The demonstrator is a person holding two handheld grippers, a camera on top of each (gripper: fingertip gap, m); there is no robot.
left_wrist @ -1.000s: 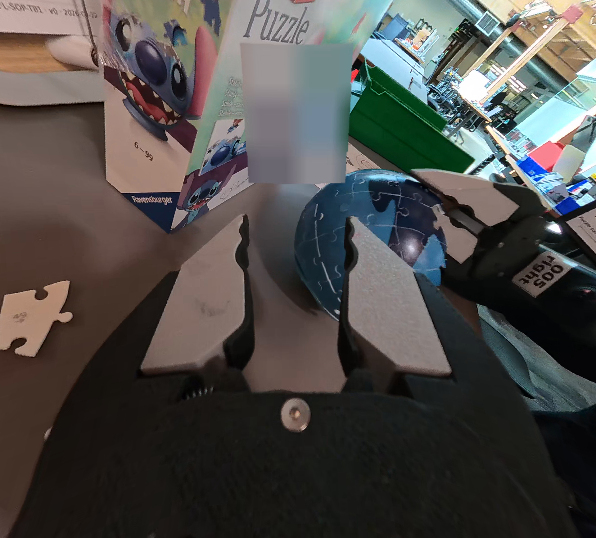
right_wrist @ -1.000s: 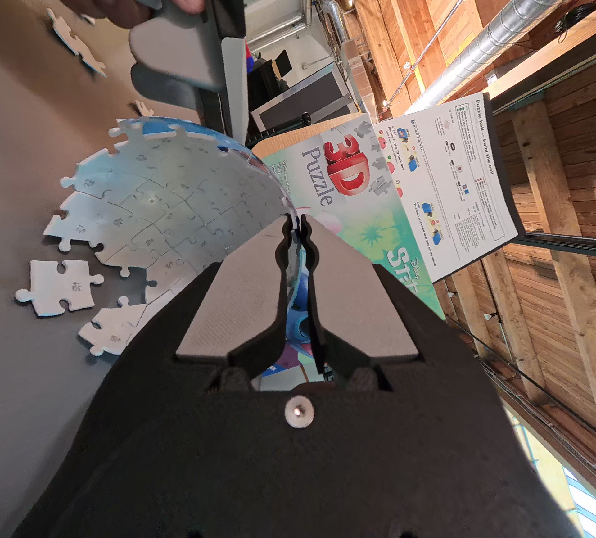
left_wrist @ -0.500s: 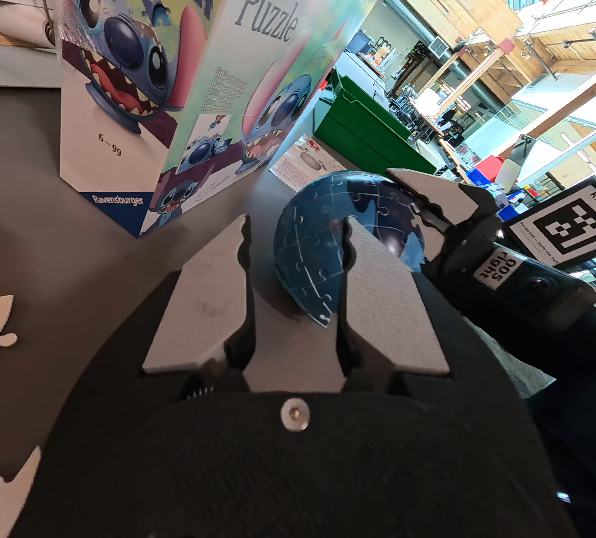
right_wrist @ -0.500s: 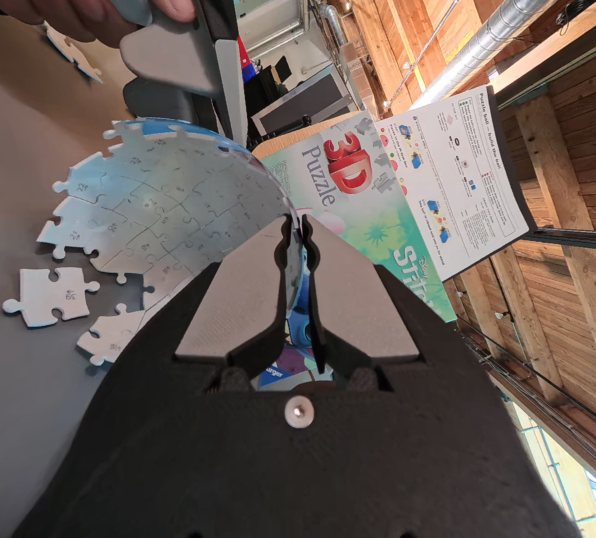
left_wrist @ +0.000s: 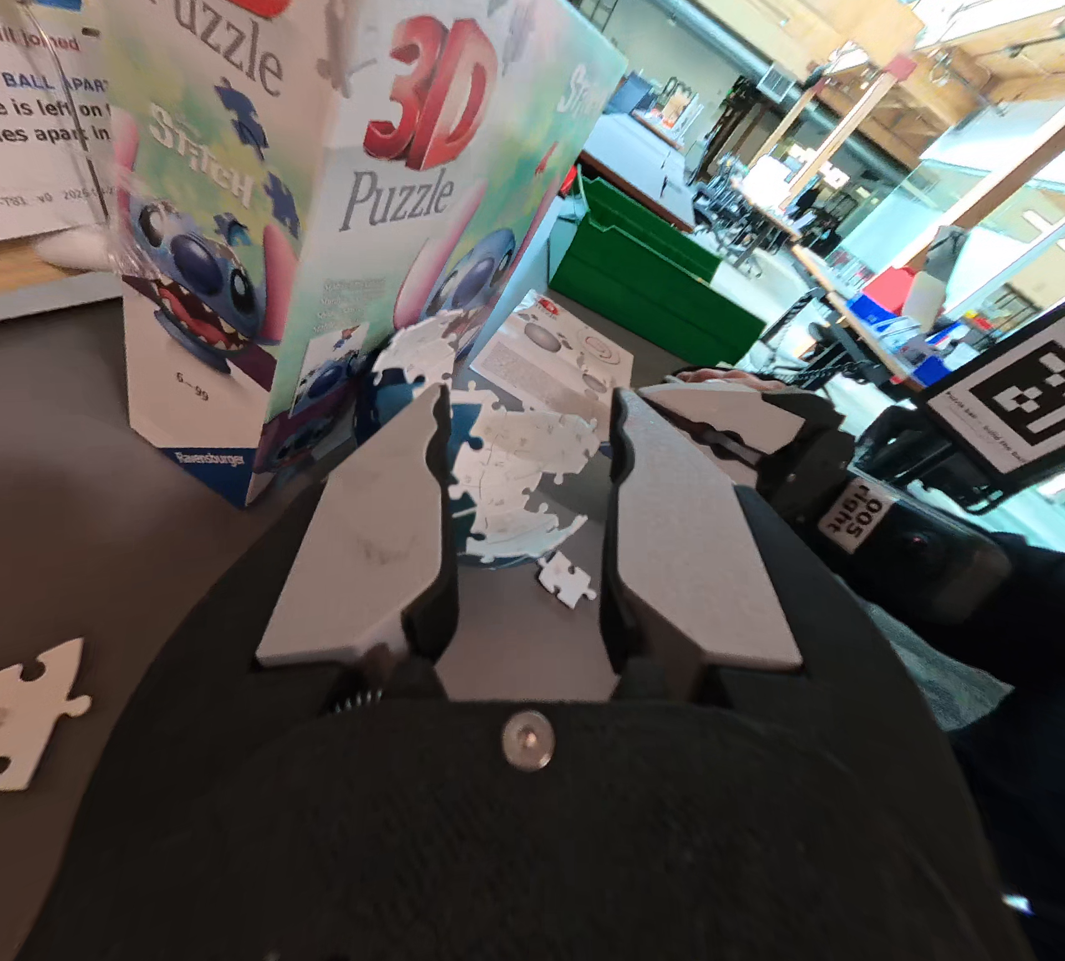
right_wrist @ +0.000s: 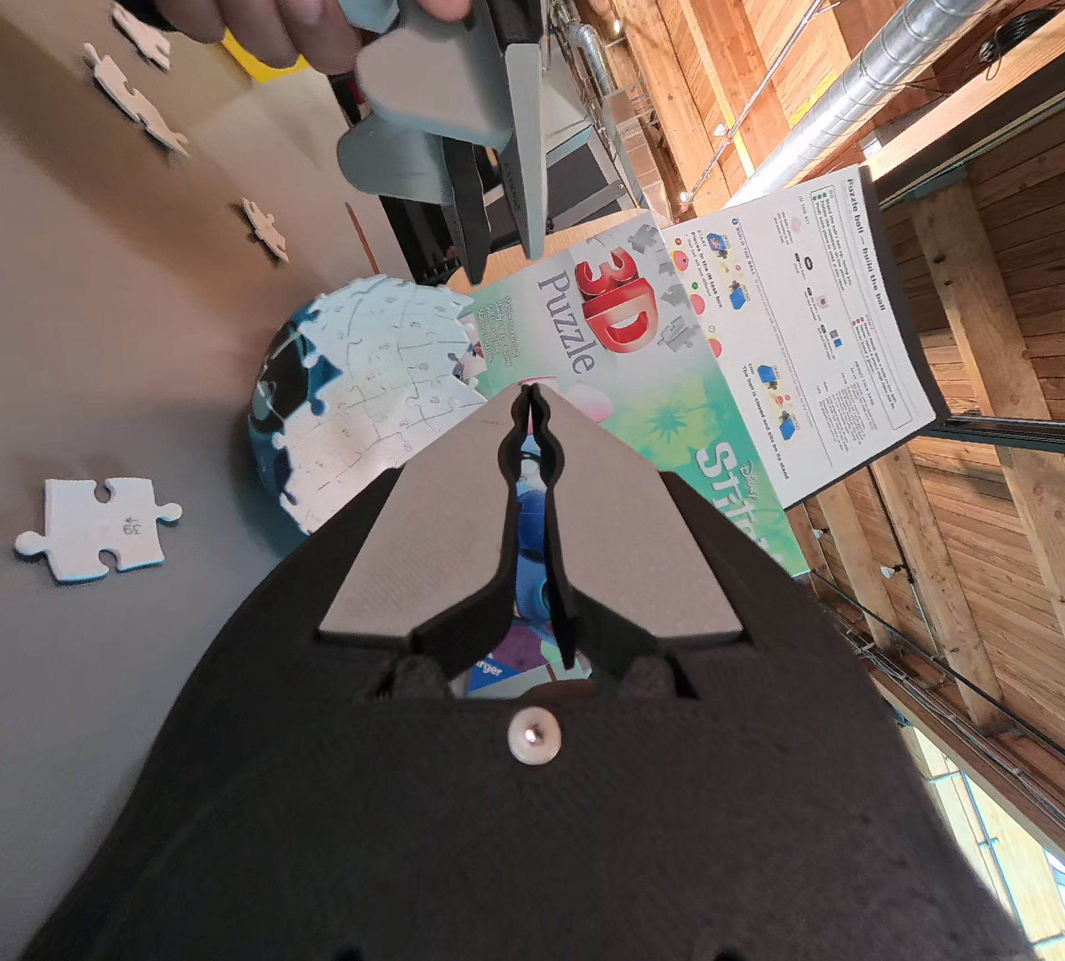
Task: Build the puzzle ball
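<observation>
Half-built puzzle ball (right_wrist: 369,392) resting on a grey table (right_wrist: 115,299), open side up and tilted, pale inner faces showing, ragged tabbed rim all round. Just beside a tall puzzle box (left_wrist: 323,196) behind it, perhaps touching; contact hard to judge from either view. Left gripper (left_wrist: 527,417) spread wide and empty, hovering near the shell with the shell showing between its fingers. Right gripper (right_wrist: 530,392) pressed together at the tips, seemingly pinching nothing, apart from the shell and off to one side. One loose piece (right_wrist: 95,527) lying flat just beside the shell on the near side, further loose pieces (right_wrist: 135,95) scattered well apart across the table. Printed leaflet (left_wrist: 553,363) flat on the table beyond the shell. Shell likely light, thin and stiff yet fragile: joints apt to pop under a hard squeeze, curved glossy outside apt to slip or roll. Best hold probably a gentle pinch across the rim wall, one finger inside and one outside, away from protruding tabs. Open table on the near side, ample room for approach; box close behind blocking retreat that way, and each gripper crowding the other's path above the shell.
</observation>
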